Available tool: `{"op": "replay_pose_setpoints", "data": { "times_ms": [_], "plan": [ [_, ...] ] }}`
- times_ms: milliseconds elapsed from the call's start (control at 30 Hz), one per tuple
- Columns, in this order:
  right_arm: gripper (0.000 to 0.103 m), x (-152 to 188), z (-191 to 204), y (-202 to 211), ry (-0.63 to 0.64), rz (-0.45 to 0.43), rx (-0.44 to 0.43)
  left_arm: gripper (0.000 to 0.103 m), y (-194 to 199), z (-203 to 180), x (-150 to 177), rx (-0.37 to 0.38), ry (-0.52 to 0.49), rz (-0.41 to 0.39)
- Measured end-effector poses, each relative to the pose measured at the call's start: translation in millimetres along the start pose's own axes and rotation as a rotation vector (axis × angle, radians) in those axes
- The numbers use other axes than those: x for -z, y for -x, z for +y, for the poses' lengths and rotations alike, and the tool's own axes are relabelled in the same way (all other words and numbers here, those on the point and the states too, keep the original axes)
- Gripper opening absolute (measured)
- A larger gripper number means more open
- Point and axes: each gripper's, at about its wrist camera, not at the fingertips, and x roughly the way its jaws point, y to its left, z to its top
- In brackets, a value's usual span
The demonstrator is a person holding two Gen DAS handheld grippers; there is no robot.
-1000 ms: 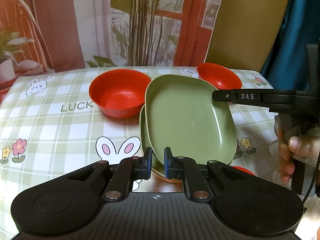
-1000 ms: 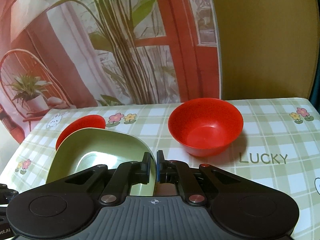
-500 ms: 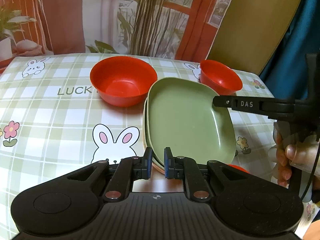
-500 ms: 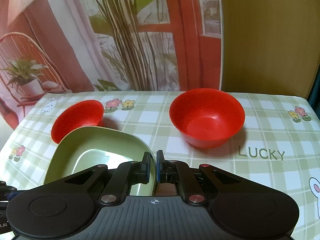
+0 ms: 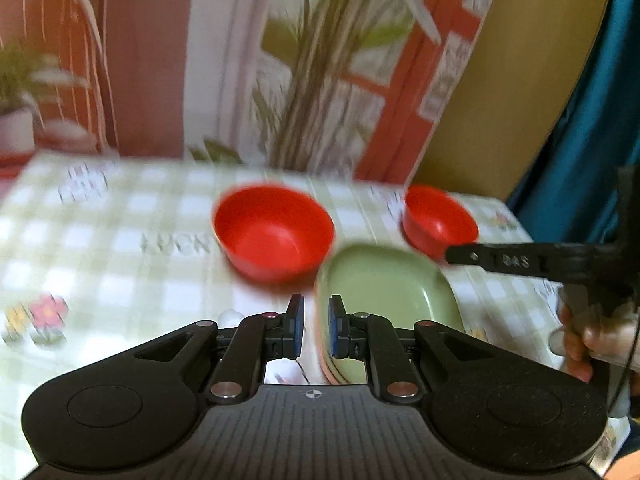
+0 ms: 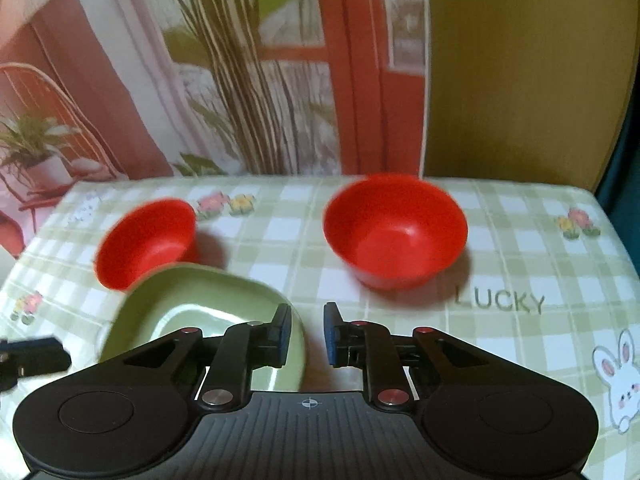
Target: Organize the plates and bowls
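On the left, the left gripper [image 5: 314, 332] has its blue-padded jaws parted with nothing between them; the near rim of the stack of square, matte green plastic plates [image 5: 384, 300] sits just beside its right finger, and the stack rests on the green-and-white checked tablecloth [image 5: 100, 248]. The left view is smeared by motion, so whether the pad touches the rim I cannot tell. Beyond lie the large round red plastic bowl [image 5: 274, 234] and, further right, the smaller red plastic bowl [image 5: 440, 222], well apart from each other.

The right gripper [image 6: 306, 336] is also released, the plate rim lying under its left finger and bare cloth in the gap. The plates look settled, so the step in hand is likely clearing away from them and going for a bowl. To do it well, draw both grippers straight back and up so no finger drags the plate rim, then approach the large bowl [image 6: 395, 232] with one wall between the jaws, and nest the smaller bowl [image 6: 146, 242] inside.

Writing: "LUCKY" [image 6: 500, 302] is printed on the cloth beside the large bowl; lettering on the right gripper's arm [image 5: 516, 261] seems to read "DAS".
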Motion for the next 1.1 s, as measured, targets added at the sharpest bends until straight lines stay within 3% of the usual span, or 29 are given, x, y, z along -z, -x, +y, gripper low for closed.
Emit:
{"op": "replay_pose_setpoints", "data": {
  "times_ms": [133, 367, 800, 833, 933, 1000, 1100],
  "plan": [
    [0.017, -16.1, 13.5, 12.9, 0.032, -0.045, -0.041, 0.035, 8.0, 8.4, -16.8, -0.012, -0.026, -0.068],
    [0.017, -43.2, 49.5, -4.1, 0.061, -0.05, -0.147, 0.035, -19.9, 35.7, -37.8, -0.067, 0.028, -0.068],
    [0.017, -58.4, 72.5, -84.2, -0.053, 0.101, -0.15, 0.034, -82.2, 73.3, -30.9, -0.067, 0.138, 0.034],
    [0.017, -57.5, 73.4, -87.1, -0.057, 0.109, -0.147, 0.033, -83.5, 74.4, -29.4, -0.064, 0.141, 0.033],
    [0.016, -55.5, 75.4, -93.3, -0.062, 0.122, -0.134, 0.011, -84.8, 75.9, -26.8, -0.057, 0.143, 0.027],
    [0.009, -54.2, 76.7, -95.6, -0.064, 0.126, -0.135, 0.01, -85.8, 74.3, -26.7, -0.064, 0.135, 0.026],
    [0.006, -53.5, 79.1, -94.4, -0.067, 0.122, -0.145, 0.01, -83.2, 73.4, -26.0, -0.082, 0.125, 0.032]
  ]
}}
